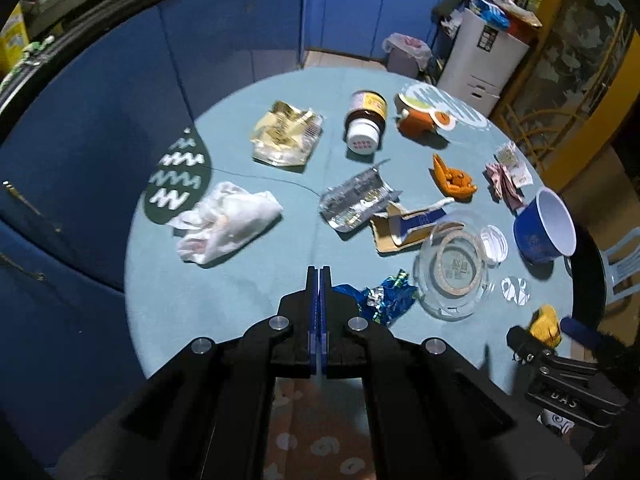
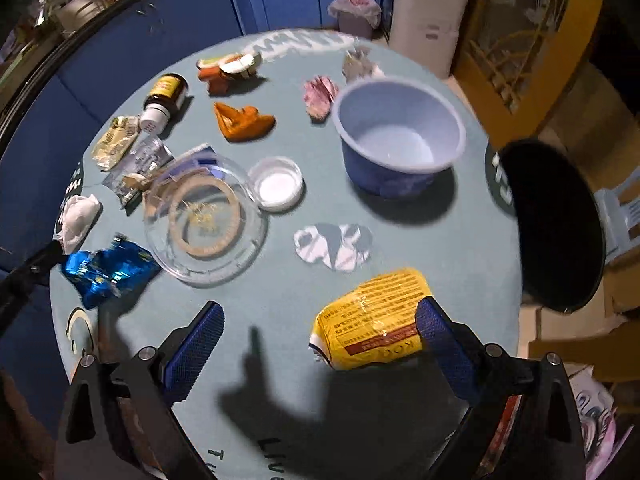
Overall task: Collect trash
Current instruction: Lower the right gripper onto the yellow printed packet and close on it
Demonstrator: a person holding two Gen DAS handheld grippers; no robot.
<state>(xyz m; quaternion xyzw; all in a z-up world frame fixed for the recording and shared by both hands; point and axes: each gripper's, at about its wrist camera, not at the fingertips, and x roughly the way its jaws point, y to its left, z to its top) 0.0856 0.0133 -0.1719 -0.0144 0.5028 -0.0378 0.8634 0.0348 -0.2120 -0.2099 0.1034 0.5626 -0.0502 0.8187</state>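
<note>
Trash lies scattered on a round table with a teal cloth (image 1: 280, 280). My left gripper (image 1: 319, 280) is shut and empty, above the near edge, just left of a blue foil wrapper (image 1: 388, 296). My right gripper (image 2: 320, 320) is open, low over the table; a yellow packet (image 2: 372, 316) lies against its right finger (image 2: 440, 332). The blue wrapper (image 2: 108, 272) is off to its left. Also there: white tissue (image 1: 224, 220), silver foil packet (image 1: 356, 200), yellow-white wrapper (image 1: 286, 132), orange peel (image 1: 452, 180), torn cardboard (image 1: 404, 228), pink crumpled paper (image 2: 318, 96).
A glass ashtray (image 2: 204, 216), a small clear lid (image 2: 278, 184), a blue bowl (image 2: 396, 136), a brown pill bottle (image 1: 366, 122) and an orange cup (image 1: 420, 116) stand on the table. A lined waste bin (image 2: 354, 14) sits on the floor beyond. A black chair back (image 2: 556, 224) is at right.
</note>
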